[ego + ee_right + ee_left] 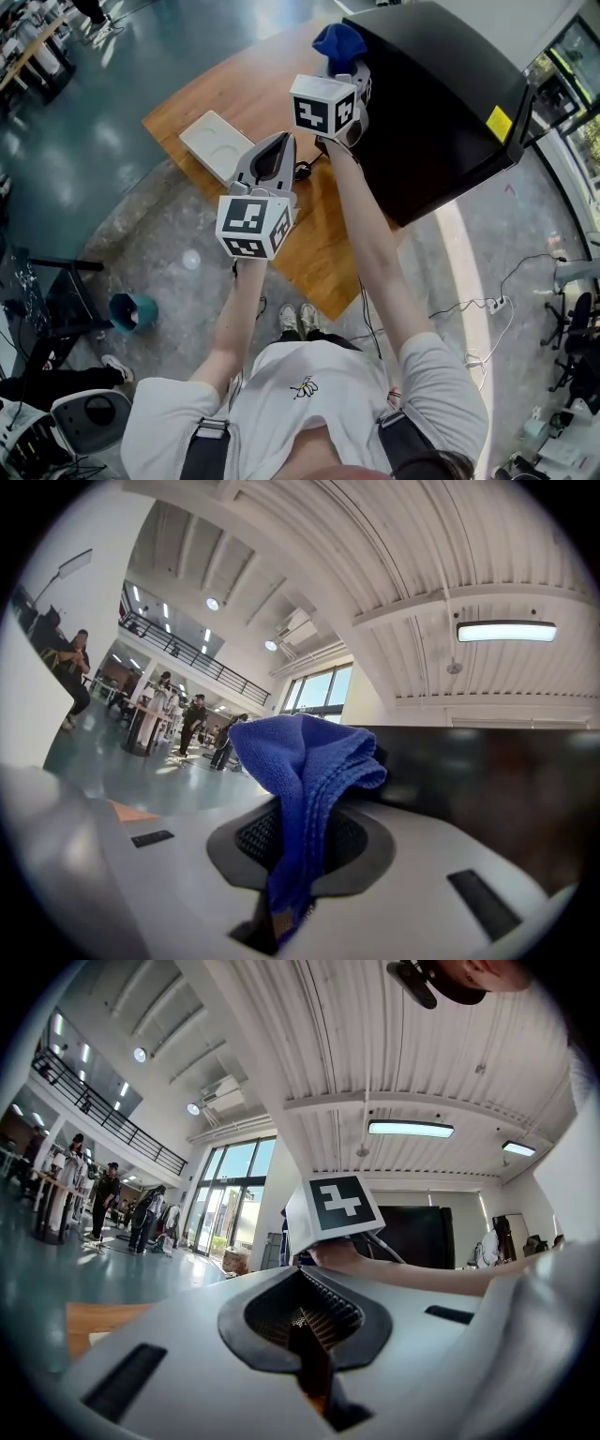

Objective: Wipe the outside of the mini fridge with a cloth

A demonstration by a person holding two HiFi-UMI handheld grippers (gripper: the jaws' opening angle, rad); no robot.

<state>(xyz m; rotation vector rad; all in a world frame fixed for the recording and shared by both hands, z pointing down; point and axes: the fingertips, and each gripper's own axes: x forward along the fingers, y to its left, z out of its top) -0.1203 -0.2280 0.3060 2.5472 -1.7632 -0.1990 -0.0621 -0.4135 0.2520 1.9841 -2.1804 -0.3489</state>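
While the blue cloth [337, 42] is clamped between the jaws of the right tool [345, 77], it is held up at the corner of the black mini fridge [441, 103] that appears leftmost in the head view. Whether the fabric is actually pressed to the fridge cannot be told. In the right gripper view the cloth is seen rising from the closed jaws in a bunched fold, with the fridge's dark glossy face just behind it and to the right. A yellow label [499, 122] is carried on the fridge near its far edge.

The fridge is set on the right-hand part of a wooden worktop [234, 98]. A white tray [217, 142] with a round recess is laid on the same worktop, well apart from the fridge.

The left tool [278, 142] is held above the worktop, near the tray and lower in the head view than the right tool. Its jaws are brought together, and nothing is gripped between them. In the left gripper view the right tool's marker cube [333, 1208] is seen just ahead.

A teal bin [133, 311] is stood on the floor [178, 258].
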